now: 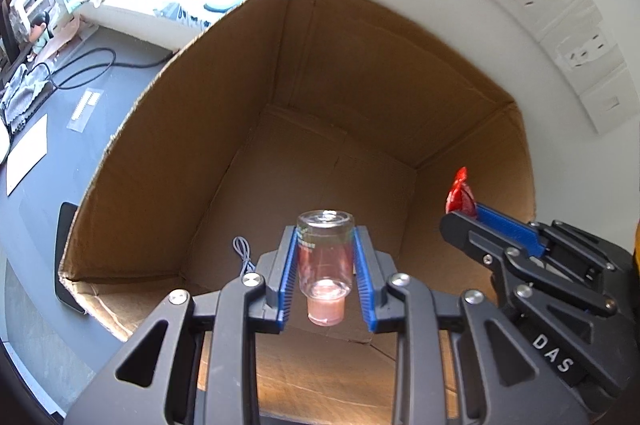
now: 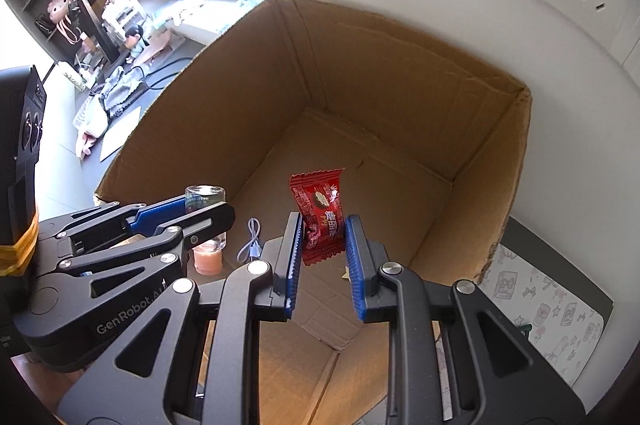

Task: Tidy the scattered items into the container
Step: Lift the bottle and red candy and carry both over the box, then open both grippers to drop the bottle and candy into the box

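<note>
Closest to me, the left gripper [image 1: 325, 237] clamps a small glass bottle [image 1: 325, 261] upside down, its pink cap pointing back at the hand, held over the open cardboard box [image 1: 192, 129]. Beside it on the right, the right gripper [image 2: 322, 229] pinches a red candy wrapper [image 2: 320, 209] printed with Chinese characters I cannot read. On the box floor lies only a small coiled pale cable [image 2: 251, 239]. The gripper bodies read "GenRobot.AI" and "DAS". The box stands on the dark bench [image 1: 60, 129] against a white wall
</note>
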`<state>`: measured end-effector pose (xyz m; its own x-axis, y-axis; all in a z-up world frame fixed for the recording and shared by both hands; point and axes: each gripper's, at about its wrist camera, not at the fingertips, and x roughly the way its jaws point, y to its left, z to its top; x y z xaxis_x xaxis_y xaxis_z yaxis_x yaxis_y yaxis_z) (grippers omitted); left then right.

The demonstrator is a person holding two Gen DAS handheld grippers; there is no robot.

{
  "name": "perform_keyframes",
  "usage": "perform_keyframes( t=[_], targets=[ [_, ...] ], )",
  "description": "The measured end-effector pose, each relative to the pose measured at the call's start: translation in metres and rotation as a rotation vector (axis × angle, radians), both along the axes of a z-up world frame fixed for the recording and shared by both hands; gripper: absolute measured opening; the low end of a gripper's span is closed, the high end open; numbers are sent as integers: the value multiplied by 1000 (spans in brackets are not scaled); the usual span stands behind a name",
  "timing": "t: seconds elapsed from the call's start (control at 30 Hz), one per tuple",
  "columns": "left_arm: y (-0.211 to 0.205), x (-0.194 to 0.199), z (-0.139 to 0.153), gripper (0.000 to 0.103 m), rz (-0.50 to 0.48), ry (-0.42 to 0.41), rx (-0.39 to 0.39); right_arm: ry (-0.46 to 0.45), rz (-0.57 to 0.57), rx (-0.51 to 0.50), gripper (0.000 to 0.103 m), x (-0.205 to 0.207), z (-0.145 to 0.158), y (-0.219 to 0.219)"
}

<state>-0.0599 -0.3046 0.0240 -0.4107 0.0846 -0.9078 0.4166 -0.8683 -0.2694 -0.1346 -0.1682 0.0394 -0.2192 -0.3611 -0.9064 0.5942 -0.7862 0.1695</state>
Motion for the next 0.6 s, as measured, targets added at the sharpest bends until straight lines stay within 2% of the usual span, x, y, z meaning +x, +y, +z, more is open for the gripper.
perform_keyframes(
  t=[0.47, 0.5, 0.53, 0.57, 0.6],
  targets=[
    [2, -3, -7, 28, 4, -33, 10, 12, -10, 25, 24, -1, -3, 4],
    [3, -3, -6, 30, 6, -33, 8, 16, -11, 25, 25, -1, -3, 4],
    [3, -4, -6, 38, 7, -34, 4, 20, -12, 25, 27, -1, -1, 6],
    [3, -5, -4, 44, 7, -32, -3, 26, -16, 23, 33, 0, 1, 7],
    [5, -5, -2, 55, 6, -27, -13, 34, -19, 22, 40, 1, 3, 8]
  ],
)
